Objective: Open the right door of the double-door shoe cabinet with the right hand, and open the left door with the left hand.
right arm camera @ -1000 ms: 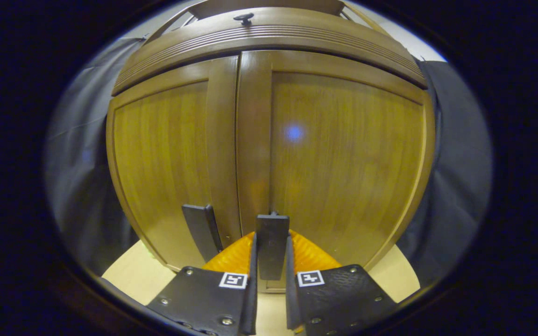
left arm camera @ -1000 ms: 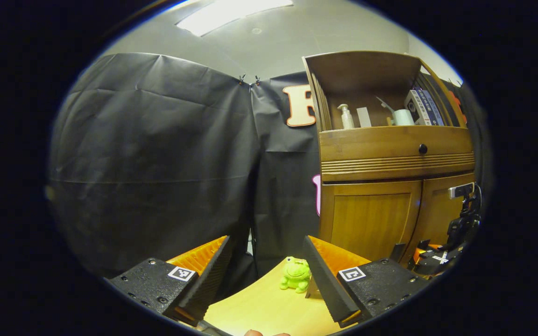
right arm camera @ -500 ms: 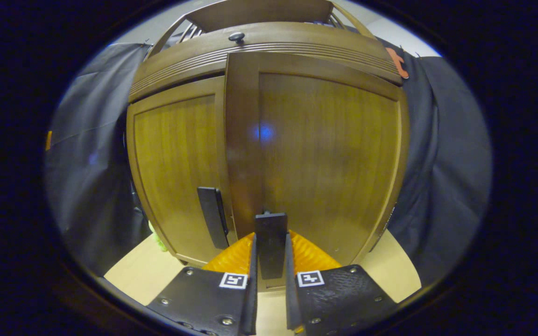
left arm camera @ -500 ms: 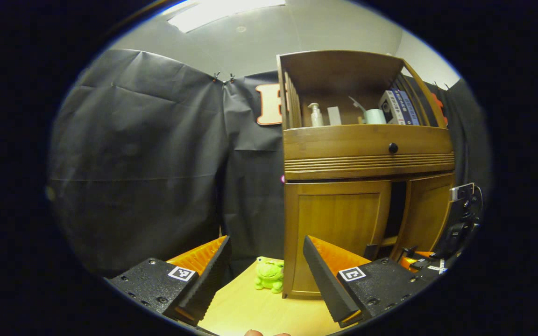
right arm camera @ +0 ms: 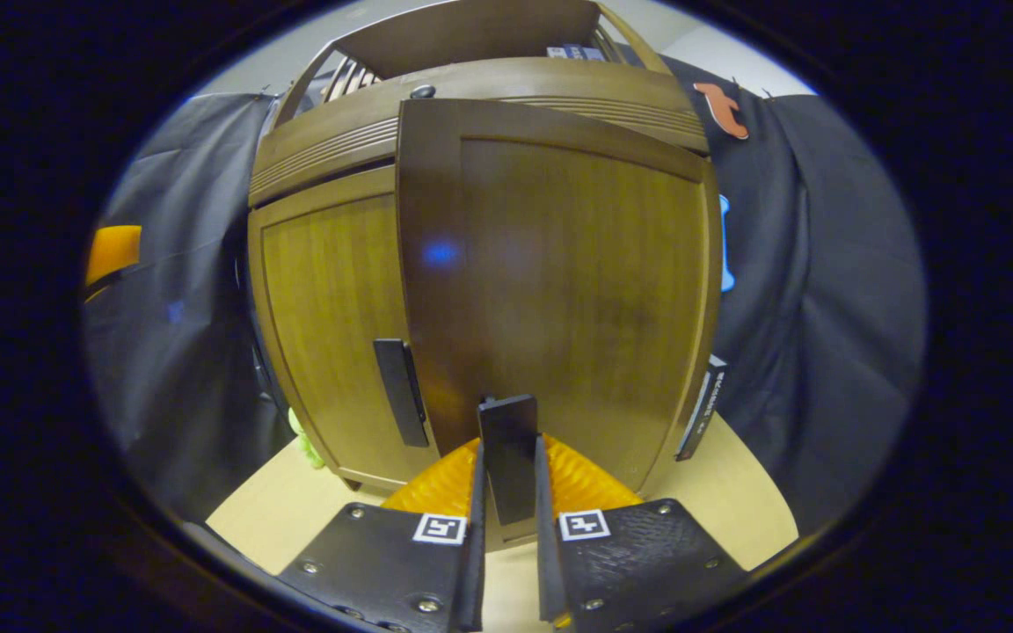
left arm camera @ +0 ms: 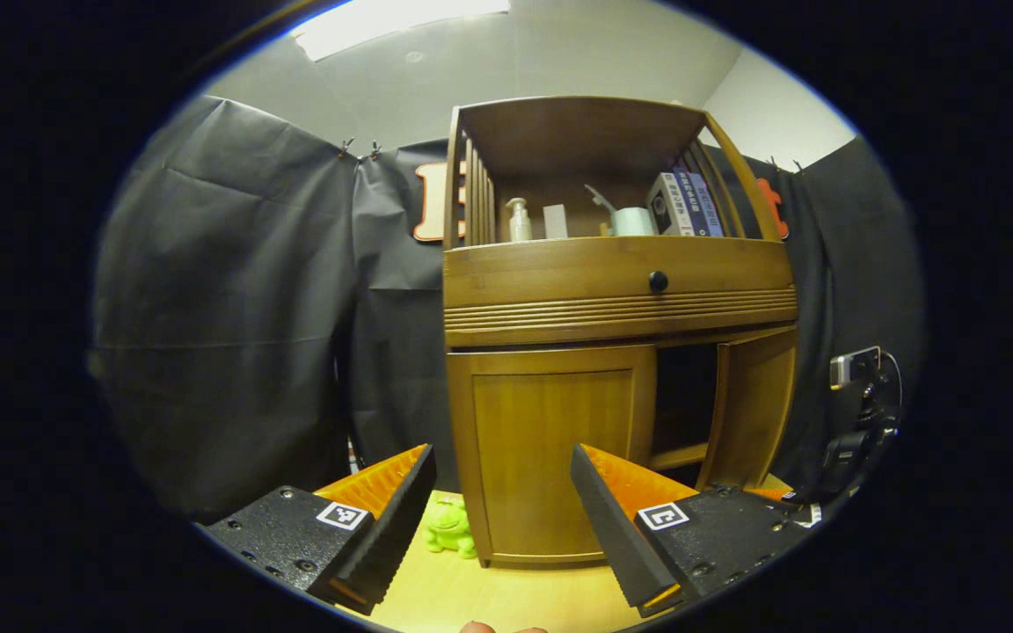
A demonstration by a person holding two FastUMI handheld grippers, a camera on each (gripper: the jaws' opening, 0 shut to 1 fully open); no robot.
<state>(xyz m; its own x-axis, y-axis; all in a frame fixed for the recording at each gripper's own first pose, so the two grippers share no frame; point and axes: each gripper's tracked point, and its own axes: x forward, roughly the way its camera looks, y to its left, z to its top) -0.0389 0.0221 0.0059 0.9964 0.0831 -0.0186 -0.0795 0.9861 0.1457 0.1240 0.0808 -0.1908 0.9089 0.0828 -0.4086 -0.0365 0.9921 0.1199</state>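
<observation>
Between the two fingers of the right gripper (right arm camera: 507, 527) stands the dark handle (right arm camera: 508, 457) of the right door (right arm camera: 559, 281), and both fingers are clenched on it. This door is swung out from the shoe cabinet (left arm camera: 612, 299), with a dark gap beside it in the left gripper view. The left door (left arm camera: 550, 448) is closed and has its own handle (right arm camera: 401, 391), just left of the held one. The left gripper (left arm camera: 498, 519) is released, fingers wide apart, held level and well apart from the cabinet, facing the left door. The cabinet has two doors and one drawer knob (left arm camera: 658, 281). One green toy frog (left arm camera: 449, 527) sits on the table (left arm camera: 506, 598) by the cabinet's left corner.
</observation>
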